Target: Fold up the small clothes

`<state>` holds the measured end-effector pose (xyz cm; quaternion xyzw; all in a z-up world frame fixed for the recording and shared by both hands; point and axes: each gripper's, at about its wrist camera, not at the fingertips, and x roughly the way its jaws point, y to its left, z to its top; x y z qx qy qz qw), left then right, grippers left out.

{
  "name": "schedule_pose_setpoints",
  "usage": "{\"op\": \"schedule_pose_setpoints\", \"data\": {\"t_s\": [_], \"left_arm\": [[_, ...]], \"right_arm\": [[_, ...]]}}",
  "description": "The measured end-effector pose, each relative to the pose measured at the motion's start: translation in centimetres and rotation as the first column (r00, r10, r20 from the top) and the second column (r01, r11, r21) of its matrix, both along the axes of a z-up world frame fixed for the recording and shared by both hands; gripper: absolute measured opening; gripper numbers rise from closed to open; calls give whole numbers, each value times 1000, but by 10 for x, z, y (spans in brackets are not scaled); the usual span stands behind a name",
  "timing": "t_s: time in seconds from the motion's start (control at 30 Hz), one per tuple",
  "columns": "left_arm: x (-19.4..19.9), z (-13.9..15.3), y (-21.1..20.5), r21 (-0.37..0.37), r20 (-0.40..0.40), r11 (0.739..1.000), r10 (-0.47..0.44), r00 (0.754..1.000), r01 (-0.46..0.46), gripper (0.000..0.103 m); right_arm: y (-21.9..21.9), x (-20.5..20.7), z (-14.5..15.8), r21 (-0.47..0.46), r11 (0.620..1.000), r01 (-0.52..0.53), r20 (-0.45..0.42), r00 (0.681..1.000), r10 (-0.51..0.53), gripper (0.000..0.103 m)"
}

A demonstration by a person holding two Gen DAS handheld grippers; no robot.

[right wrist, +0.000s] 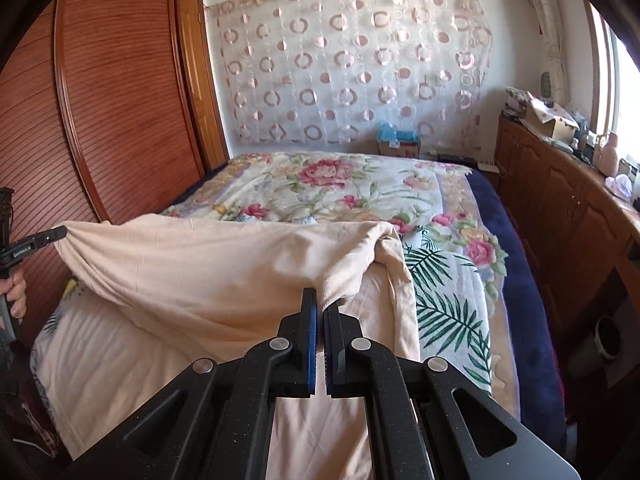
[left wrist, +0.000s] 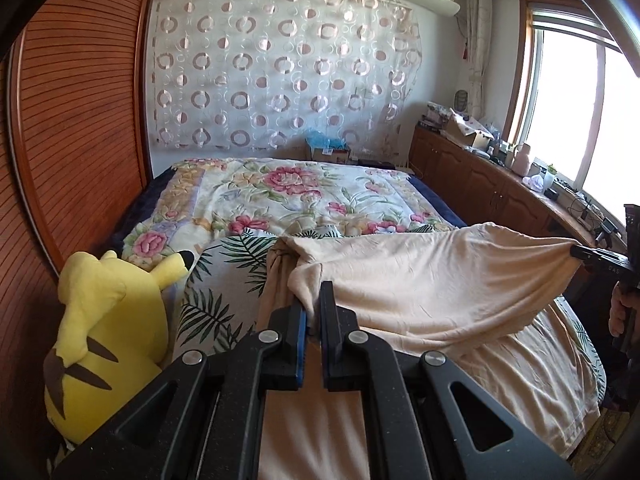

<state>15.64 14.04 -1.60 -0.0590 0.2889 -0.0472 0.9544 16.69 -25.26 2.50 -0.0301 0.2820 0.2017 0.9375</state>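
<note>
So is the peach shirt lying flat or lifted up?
Lifted up. The left claw and right claw each pinch the peach shirt, stretching its edge above the bed.

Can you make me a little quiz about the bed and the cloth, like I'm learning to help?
1. True or false: the yellow plush toy sits on the window side of the bed.
2. What colour is the garment stretched between the two grippers? A) blue B) peach C) green
3. Fill in: the left gripper and the right gripper are both ____ on the garment.

Key
1. False; it sits by the wooden wardrobe.
2. B
3. shut: each grips one end, with the cloth lifted above the bed.
</note>
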Motion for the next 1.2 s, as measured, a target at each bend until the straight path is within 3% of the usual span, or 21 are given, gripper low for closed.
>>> {"op": "schedule_pose_setpoints", "data": {"t_s": [0.33,0.73,0.83,0.97,1.07,1.13,1.2], "left_arm": [[-60,5,1,-8,19,1000,7,1000,-7,6],[-130,-17,6,-35,-67,999,9,998,-11,6],[-131,-37,6,-16,-123,1000,16,992,-18,6],[-128,-69,1,0,-196,1000,5,981,-5,6],[-131,-82,-2,21,-217,1000,10,976,-6,23],[-134,-84,-5,44,-214,999,19,977,-10,44],[-136,-84,-5,54,-210,998,22,977,-11,54]], "right_arm": [[-29,-63,3,11,1000,-14,45,999,13,2],[-50,-139,-5,-16,1000,-21,4,1000,21,2],[-57,-147,-6,-11,1000,-13,-28,1000,13,2],[-54,-146,-44,-68,997,33,-107,993,-41,2],[-52,-143,-67,-92,994,58,-154,985,-72,3],[-52,-142,-70,-107,992,71,-159,983,-87,3],[-54,-140,-69,-107,991,75,-163,982,-92,10]]}}
